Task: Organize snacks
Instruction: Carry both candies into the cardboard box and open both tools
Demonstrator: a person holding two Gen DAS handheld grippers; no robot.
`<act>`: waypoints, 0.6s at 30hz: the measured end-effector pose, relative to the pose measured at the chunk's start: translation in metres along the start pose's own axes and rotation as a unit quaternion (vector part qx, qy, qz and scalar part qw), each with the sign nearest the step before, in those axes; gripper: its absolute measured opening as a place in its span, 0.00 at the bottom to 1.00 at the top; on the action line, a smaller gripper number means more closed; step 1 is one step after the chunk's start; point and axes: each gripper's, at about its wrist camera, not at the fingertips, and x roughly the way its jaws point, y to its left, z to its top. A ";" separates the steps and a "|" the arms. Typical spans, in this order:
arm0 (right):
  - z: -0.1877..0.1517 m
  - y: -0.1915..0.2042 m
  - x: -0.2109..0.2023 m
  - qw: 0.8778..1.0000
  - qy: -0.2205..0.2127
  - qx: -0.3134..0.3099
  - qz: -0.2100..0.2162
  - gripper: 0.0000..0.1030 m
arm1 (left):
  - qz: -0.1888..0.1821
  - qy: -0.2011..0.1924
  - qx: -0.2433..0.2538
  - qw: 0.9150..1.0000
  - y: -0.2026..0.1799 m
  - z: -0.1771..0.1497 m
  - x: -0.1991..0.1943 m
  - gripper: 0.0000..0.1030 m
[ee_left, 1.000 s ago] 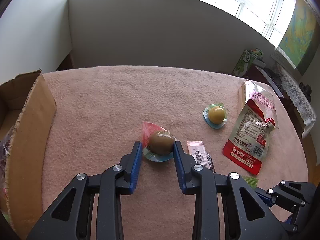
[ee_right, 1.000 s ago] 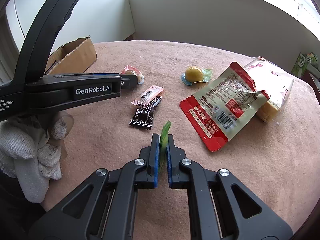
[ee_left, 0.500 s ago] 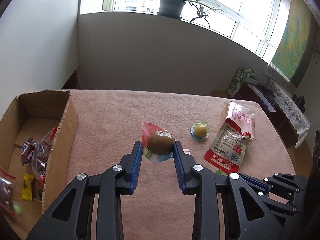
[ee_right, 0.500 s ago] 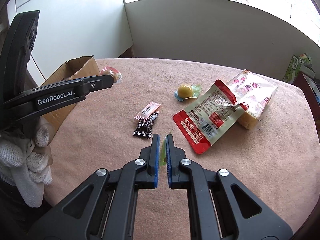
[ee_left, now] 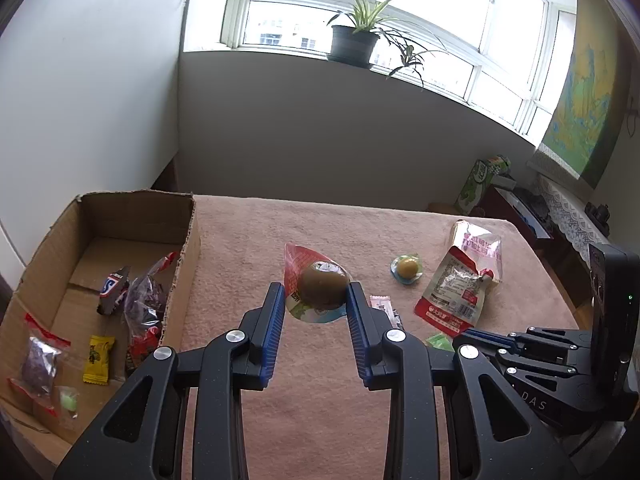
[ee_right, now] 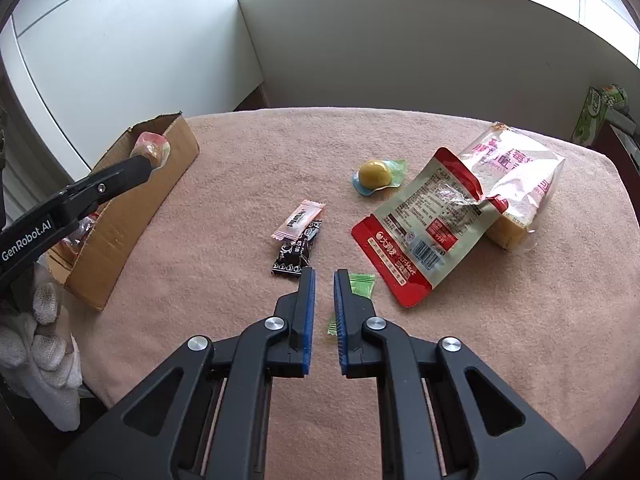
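My left gripper point(ee_left: 316, 300) is shut on a brown jelly cup point(ee_left: 323, 285) with a red-and-white wrapper, held in the air beside the cardboard box point(ee_left: 188, 240). In the right wrist view the cup point(ee_right: 152, 148) hangs over the box's near corner point(ee_right: 132, 216). My right gripper point(ee_right: 324, 280) is slightly open and empty, above the pink cloth. A green candy point(ee_right: 360, 284) lies on the cloth just right of its right finger.
On the cloth lie a pink candy point(ee_right: 300, 220), a black candy point(ee_right: 296, 256), a yellow jelly cup point(ee_right: 376, 174), a red-and-white pouch point(ee_right: 424, 224) and a bread bag point(ee_right: 516, 176). The box holds several wrapped snacks point(ee_left: 120, 300). A gloved hand point(ee_right: 44, 360) is at left.
My left gripper lifted the brown jelly cup and carried it left toward the box. My right gripper opened and let go of the green candy, which now lies on the cloth.
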 end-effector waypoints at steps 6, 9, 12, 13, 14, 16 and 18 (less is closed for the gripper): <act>-0.006 0.004 0.018 0.999 0.022 -0.025 -0.019 0.52 | -0.005 0.002 -0.005 1.000 0.003 0.000 0.000 0.29; -0.008 0.006 0.030 0.999 0.033 -0.032 -0.027 0.49 | -0.004 0.001 -0.006 1.000 0.003 0.000 -0.002 0.29; -0.009 0.004 0.036 0.998 0.037 -0.036 -0.036 0.34 | -0.004 -0.002 -0.007 1.000 0.003 -0.001 -0.004 0.29; -0.009 0.004 0.036 0.998 0.037 -0.039 -0.040 0.32 | -0.004 -0.003 -0.007 1.000 0.003 0.000 -0.005 0.29; -0.009 0.005 0.036 0.998 0.037 -0.041 -0.043 0.26 | -0.004 -0.004 -0.007 1.000 0.003 0.000 -0.005 0.29; -0.009 0.005 0.036 0.997 0.038 -0.043 -0.046 0.22 | -0.005 -0.005 -0.008 1.000 0.004 0.000 -0.007 0.29; -0.011 0.006 0.032 0.997 0.036 -0.044 -0.048 0.21 | -0.005 -0.008 -0.009 1.000 0.004 0.000 -0.009 0.29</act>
